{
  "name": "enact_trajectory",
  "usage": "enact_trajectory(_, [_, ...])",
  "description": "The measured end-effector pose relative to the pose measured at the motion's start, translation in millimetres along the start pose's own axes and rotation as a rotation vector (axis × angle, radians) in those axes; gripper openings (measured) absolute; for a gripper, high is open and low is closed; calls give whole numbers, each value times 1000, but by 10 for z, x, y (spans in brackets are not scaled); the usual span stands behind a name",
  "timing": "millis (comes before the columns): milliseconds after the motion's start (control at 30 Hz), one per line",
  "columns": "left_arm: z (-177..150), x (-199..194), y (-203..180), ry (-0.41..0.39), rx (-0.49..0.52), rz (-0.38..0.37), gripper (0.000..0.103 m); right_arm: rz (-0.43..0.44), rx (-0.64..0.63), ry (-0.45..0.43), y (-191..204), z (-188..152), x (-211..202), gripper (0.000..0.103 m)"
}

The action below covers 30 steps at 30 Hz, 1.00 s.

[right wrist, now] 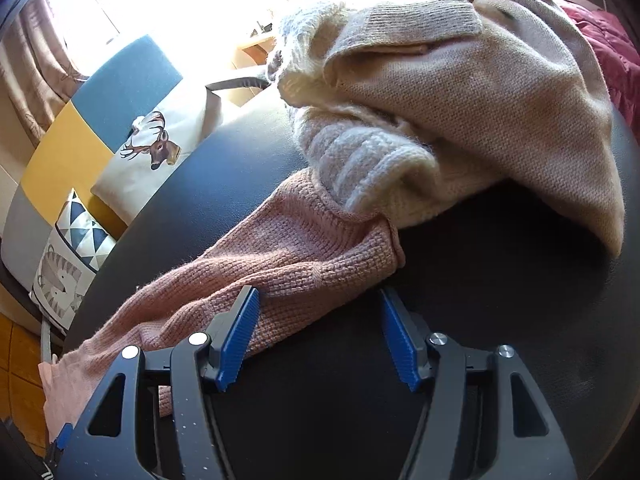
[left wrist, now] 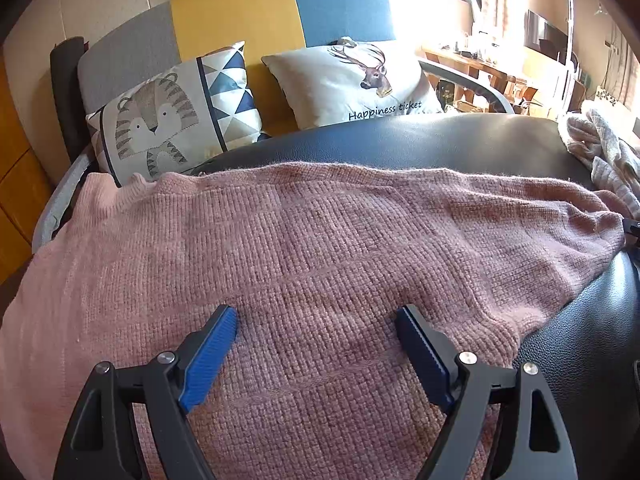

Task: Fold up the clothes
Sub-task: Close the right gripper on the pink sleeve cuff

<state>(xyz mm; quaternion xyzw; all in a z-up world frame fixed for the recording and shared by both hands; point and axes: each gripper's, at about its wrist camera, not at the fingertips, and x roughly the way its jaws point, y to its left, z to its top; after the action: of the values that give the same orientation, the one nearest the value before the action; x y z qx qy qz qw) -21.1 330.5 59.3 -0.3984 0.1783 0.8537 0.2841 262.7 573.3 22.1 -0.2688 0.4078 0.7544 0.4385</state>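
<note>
Left wrist view: pink knitted sweater spread flat over a black leather-like surface, filling most of the frame. Left gripper poised just above the knit, jaws spread wide, blue ribbed pads apart with only flat fabric showing between them; released, nothing pinched. Beyond the surface, a sofa with grey, yellow and blue back panels. On it, two cushions: one printed with a striped tiger and blue triangles, one printed with a stag's head and lettered "Happiness ticket". No other writing legible. At far right, the edge of a pale knitted heap.

Right wrist view: a sleeve or end of the pink knitted sweater lying in a loose band across the black surface, its far end tucked under a pile of pale knitwear: a cream ribbed piece below, a beige fine-knit piece on top. Right gripper parted, jaws released; left-hand blue pad resting against the sweater's edge, the other pad over bare black surface, no cloth clamped. Dark red quilted fabric at upper right.
</note>
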Motion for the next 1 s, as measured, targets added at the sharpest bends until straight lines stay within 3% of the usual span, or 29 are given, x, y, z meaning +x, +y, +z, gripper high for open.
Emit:
enact_trajectory(67, [-5, -4, 3, -1, -2, -4, 85, 9, 17, -16, -22, 2, 7, 55])
enact_trajectory(133, [-6, -2, 5, -3, -4, -6, 85, 23, 37, -12, -69, 8, 30, 31])
enact_trajectory(233, [-8, -2, 3, -4, -5, -7, 85, 51, 73, -19, -195, 18, 7, 17])
enact_trajectory(400, [-12, -2, -3, -6, -5, -7, 85, 111, 127, -27, -324, 42, -58, 5])
enact_trajectory(567, [-3, -10, 32, -3, -17, -38, 85, 196, 103, -67, -170, 57, -200, 5])
enact_trajectory(667, [29, -69, 82, -3, -32, -94, 83, 233, 73, -92, -42, 72, -299, 5])
enact_trajectory(800, [105, -268, 24, -67, -55, -184, 83, 244, 28, -90, 49, 47, -367, 5])
enact_trajectory(900, [125, -258, -165, -70, 32, -170, 83, 233, 161, 2, -167, 7, -222, 11])
enact_trajectory(933, [104, -221, -232, -63, 74, -143, 83, 229, 204, 22, -251, -10, -173, 24])
enact_trajectory(1000, [29, -105, -318, -27, 128, -119, 83, 214, 265, 38, -393, -42, -120, 40])
